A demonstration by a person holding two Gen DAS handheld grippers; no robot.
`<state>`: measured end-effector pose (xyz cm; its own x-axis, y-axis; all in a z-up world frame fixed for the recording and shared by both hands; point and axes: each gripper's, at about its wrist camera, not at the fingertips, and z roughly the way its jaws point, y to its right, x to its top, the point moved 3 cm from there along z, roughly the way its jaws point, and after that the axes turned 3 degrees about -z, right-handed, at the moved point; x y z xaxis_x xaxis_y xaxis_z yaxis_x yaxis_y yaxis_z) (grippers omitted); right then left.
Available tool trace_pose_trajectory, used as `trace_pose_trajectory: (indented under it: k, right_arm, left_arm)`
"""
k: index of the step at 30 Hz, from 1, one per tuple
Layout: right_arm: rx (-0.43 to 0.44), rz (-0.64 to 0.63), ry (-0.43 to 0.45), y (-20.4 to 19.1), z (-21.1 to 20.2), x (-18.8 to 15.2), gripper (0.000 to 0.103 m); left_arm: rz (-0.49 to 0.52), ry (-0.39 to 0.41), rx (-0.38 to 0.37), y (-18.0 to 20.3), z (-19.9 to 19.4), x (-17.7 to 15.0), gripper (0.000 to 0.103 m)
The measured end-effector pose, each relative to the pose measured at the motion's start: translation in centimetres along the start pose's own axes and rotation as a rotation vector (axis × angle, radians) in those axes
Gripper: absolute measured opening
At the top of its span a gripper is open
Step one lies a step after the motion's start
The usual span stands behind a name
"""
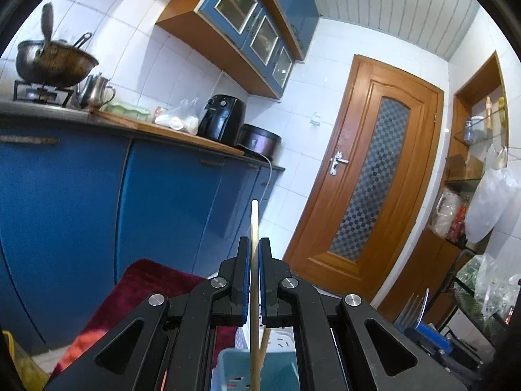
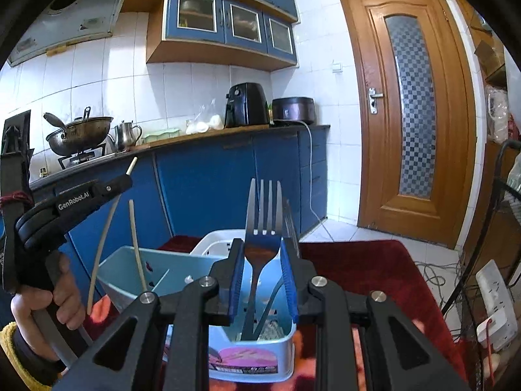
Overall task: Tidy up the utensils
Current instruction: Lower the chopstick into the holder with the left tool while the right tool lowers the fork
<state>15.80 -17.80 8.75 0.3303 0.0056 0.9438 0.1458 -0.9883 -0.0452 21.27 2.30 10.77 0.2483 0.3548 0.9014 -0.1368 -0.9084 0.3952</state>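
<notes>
My left gripper [image 1: 255,247] is shut on a pale chopstick [image 1: 255,228] that stands upright between the blue pads; a second chopstick [image 1: 265,342] leans below it in the light blue holder [image 1: 228,361]. My right gripper [image 2: 262,251] is shut on a steel fork [image 2: 263,208], tines up, its handle reaching down into the light blue utensil holder [image 2: 276,348]. A second fork [image 2: 291,224] stands behind it. In the right wrist view the left gripper [image 2: 120,179] holds its chopstick [image 2: 132,164] over the holder's left compartment, where another chopstick [image 2: 136,244] leans.
A white basket [image 2: 215,244] sits behind the holder on a dark red cloth [image 2: 364,277]. Blue cabinets [image 2: 211,189] with a counter, wok, kettle and air fryer [image 2: 246,104] stand behind. A wooden door [image 2: 413,107] is right. A power strip [image 2: 495,306] and cables lie at the right.
</notes>
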Motion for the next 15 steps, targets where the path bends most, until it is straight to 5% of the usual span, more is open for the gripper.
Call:
trace_pose_trajectory:
  k: [15]
  right_arm:
    - [0.052, 0.045, -0.032, 0.6, 0.2, -1.0, 0.026]
  left_arm:
    - [-0.01, 0.116, -0.025, 1.8, -1.1, 3.3, 0.004]
